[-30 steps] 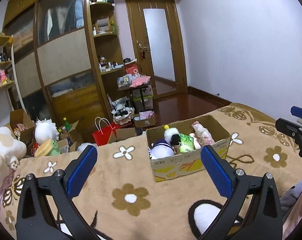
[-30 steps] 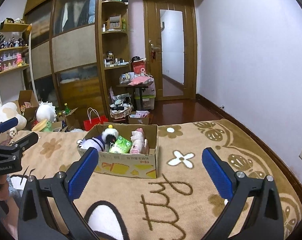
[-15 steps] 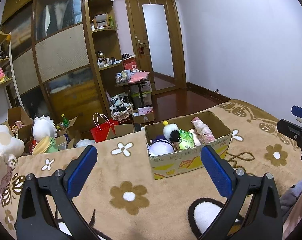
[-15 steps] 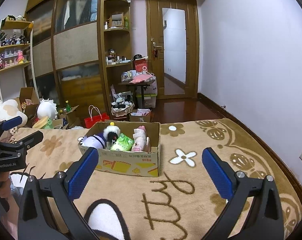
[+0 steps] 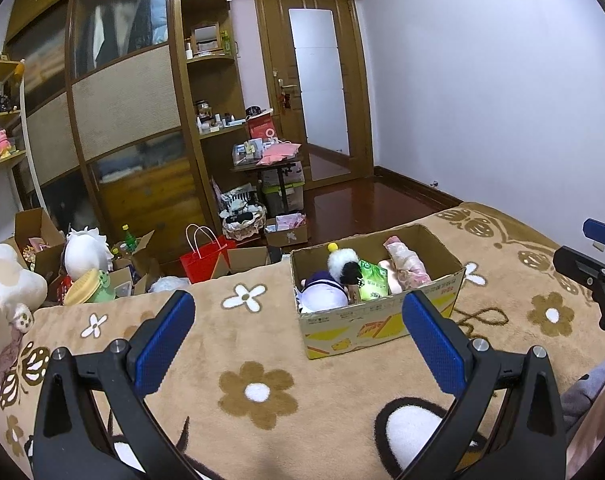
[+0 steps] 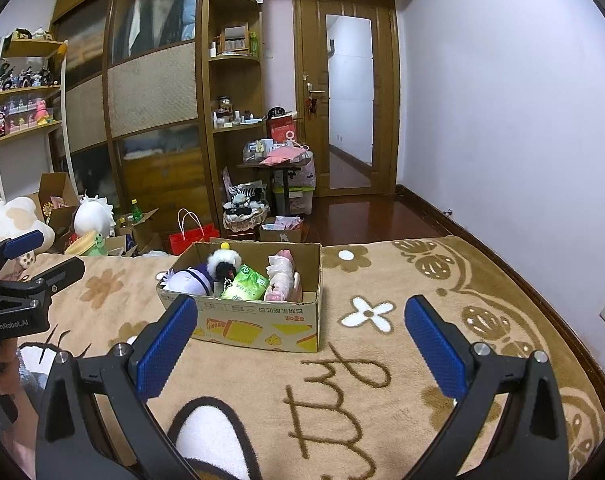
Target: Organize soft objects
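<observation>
A cardboard box (image 5: 382, 322) (image 6: 262, 320) stands on the tan flowered blanket (image 5: 242, 360). It holds a white and purple plush (image 5: 326, 294) (image 6: 190, 280), a black and white pompom toy (image 5: 344, 264) (image 6: 222, 262), a green packet (image 5: 372, 280) (image 6: 244, 288) and a pink soft toy (image 5: 406, 264) (image 6: 282, 276). My left gripper (image 5: 298, 344) is open and empty, short of the box. My right gripper (image 6: 298, 344) is open and empty, in front of the box. Each gripper shows at the edge of the other's view.
A large white plush (image 5: 6, 296) lies at the blanket's left edge. Beyond the bed, the floor holds open boxes, a white spiky plush (image 5: 86, 252), a red bag (image 5: 204, 256) and a small cluttered table (image 5: 270, 168). Wardrobe and door stand behind.
Both views have tilted slightly, so the box sits a little lower and nearer in frame. Both grippers stay open and empty.
</observation>
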The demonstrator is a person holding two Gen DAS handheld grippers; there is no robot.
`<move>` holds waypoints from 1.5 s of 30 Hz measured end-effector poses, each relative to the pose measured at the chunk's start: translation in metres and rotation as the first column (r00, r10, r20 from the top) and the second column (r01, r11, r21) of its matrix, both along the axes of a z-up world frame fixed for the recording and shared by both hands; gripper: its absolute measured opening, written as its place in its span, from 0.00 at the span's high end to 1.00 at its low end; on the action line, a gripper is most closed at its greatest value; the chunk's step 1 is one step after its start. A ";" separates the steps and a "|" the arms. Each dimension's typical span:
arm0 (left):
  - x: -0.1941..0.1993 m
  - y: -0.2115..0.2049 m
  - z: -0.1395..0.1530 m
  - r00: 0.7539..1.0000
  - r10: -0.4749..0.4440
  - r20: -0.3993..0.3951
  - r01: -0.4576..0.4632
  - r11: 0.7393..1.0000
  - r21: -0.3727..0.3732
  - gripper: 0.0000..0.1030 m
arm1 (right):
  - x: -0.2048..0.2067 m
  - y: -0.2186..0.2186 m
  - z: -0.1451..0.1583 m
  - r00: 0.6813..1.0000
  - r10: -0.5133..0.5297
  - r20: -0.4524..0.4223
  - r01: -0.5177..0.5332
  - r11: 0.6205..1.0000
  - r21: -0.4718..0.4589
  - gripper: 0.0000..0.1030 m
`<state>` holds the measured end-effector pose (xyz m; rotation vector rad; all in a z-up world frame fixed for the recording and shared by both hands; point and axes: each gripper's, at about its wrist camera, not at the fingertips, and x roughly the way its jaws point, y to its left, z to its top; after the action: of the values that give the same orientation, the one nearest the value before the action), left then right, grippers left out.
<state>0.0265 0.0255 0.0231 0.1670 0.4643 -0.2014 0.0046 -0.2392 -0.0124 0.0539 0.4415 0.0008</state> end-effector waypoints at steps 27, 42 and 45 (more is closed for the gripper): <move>-0.001 -0.003 -0.005 1.000 -0.020 -0.014 0.020 1.000 0.010 0.01 | 0.000 0.001 0.001 1.000 0.005 -0.003 -0.005 1.000 -0.003 0.00; -0.001 -0.004 -0.006 0.999 -0.031 -0.027 0.032 0.999 0.020 0.00 | 0.001 0.000 0.000 1.000 0.004 -0.005 -0.004 1.000 -0.005 0.00; -0.001 -0.005 -0.006 0.999 -0.033 -0.028 0.034 0.999 0.021 0.00 | 0.001 0.000 0.000 1.000 0.003 -0.006 -0.003 1.000 -0.005 0.00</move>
<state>0.0258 0.0210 0.0166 0.1931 0.4919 -0.2321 0.0052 -0.2391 -0.0127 0.0481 0.4479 0.0021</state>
